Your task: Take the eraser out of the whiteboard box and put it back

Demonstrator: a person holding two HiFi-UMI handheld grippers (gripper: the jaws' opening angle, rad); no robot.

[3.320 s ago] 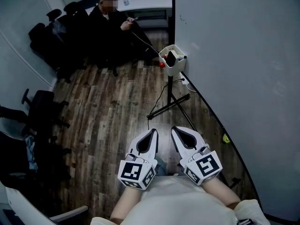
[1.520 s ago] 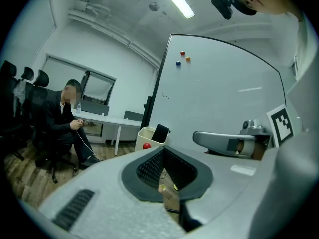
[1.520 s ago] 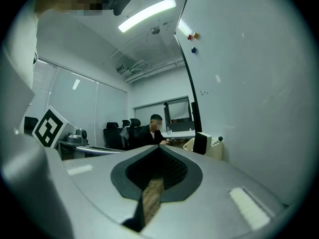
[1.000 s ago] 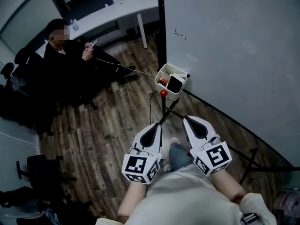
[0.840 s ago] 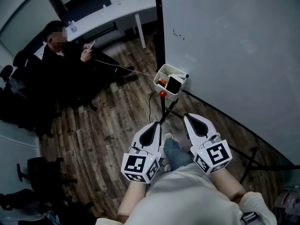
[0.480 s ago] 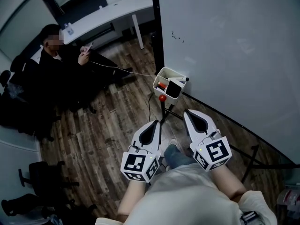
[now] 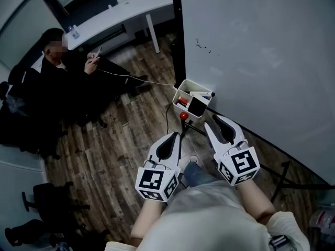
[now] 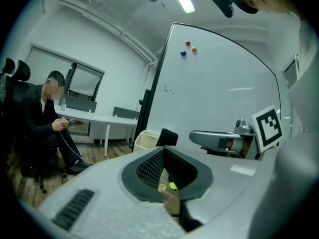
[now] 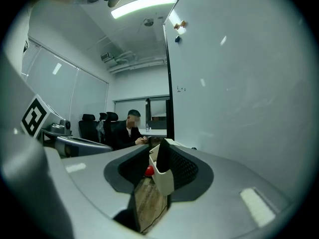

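Office with a big whiteboard [image 7: 261, 56] on my right. Left gripper [image 7: 174, 136] is closed and empty, right gripper [image 7: 220, 123] has just been spreading its jaws, nothing in them. Whiteboard box [image 7: 183, 83] hangs ahead with the black eraser [image 7: 197, 105] standing inside; it looks light and firm, so I'd pinch its flat sides

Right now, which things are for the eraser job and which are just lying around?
For the job:
small white open box
black rectangular eraser inside it

Just around:
red ball under the box
long white desk
seated person in dark clothes
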